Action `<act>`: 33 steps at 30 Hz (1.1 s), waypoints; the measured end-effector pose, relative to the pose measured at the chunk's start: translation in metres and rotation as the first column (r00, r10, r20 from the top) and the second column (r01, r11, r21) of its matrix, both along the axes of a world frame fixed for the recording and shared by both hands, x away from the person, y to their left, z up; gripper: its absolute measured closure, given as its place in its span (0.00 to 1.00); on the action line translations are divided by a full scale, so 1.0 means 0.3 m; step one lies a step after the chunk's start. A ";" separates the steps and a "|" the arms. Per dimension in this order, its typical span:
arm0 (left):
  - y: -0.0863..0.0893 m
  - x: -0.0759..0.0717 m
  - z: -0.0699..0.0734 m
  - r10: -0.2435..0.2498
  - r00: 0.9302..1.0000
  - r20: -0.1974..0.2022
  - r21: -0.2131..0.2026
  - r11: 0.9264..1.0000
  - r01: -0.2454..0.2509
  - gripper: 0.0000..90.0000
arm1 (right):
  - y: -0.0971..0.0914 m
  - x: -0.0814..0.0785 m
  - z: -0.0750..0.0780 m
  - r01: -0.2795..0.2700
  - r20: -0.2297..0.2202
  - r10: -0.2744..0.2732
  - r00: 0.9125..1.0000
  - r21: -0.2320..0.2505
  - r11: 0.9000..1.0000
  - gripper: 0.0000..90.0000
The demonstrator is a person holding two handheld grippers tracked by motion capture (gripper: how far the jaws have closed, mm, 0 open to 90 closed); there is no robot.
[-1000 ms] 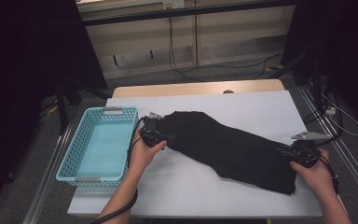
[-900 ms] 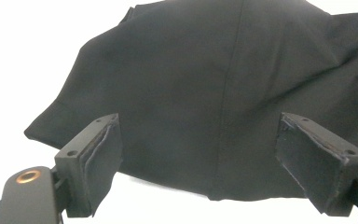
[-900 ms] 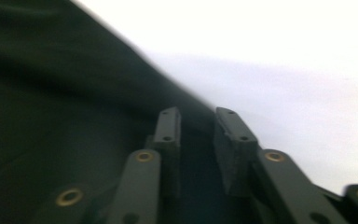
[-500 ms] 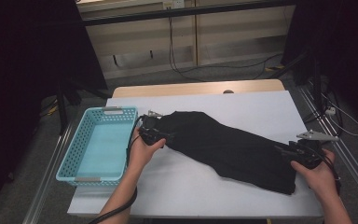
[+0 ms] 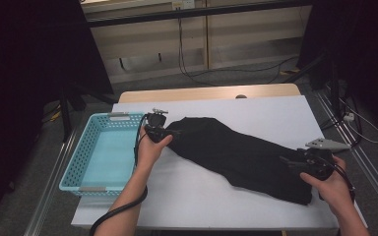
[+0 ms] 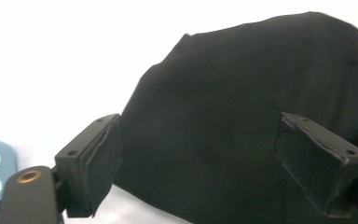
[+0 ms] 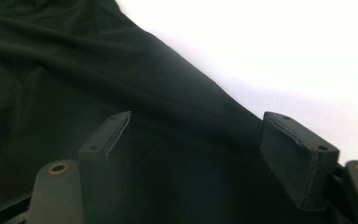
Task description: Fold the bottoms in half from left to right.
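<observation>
At the near right corner of the table (image 5: pixel 202 206), the right gripper (image 5: pixel 295 163) is seen with jaws parted over the end of the black garment (image 5: pixel 236 155); they have just been opening, cloth lying beneath them but unclamped. The garment is stretched diagonally from there toward the left edge. At its far end the left gripper (image 5: pixel 170 132) is held released, pads (image 6: pixel 95 163) straddling the fabric without pressing. Beyond, a turquoise basket (image 5: pixel 86 152) stands at the left edge. Spreading is judged done; folding or transfer to the basket remains.
</observation>
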State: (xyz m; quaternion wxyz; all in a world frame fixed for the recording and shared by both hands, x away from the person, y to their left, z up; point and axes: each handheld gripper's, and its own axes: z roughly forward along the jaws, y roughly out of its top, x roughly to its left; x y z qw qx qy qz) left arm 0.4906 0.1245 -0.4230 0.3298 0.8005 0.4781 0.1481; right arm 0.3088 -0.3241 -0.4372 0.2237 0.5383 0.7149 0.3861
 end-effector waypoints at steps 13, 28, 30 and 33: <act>0.024 -0.017 -0.022 0.031 0.999 -0.020 0.033 0.999 -0.030 0.15 | 0.008 -0.010 0.007 -0.011 0.004 0.011 1.000 0.001 1.000 0.25; 0.011 -0.041 -0.045 0.060 0.998 -0.008 0.070 0.996 -0.059 0.12 | 0.046 -0.007 0.010 -0.048 0.004 0.048 0.999 0.007 0.999 0.23; 0.009 -0.038 -0.050 0.063 0.998 -0.015 0.076 0.995 -0.061 0.12 | 0.047 -0.005 0.010 -0.050 0.006 0.050 0.999 0.009 0.999 0.23; 0.008 -0.035 -0.061 0.071 0.997 -0.022 0.085 0.994 -0.069 0.12 | 0.051 -0.005 0.009 -0.055 0.004 0.055 0.998 0.016 0.998 0.23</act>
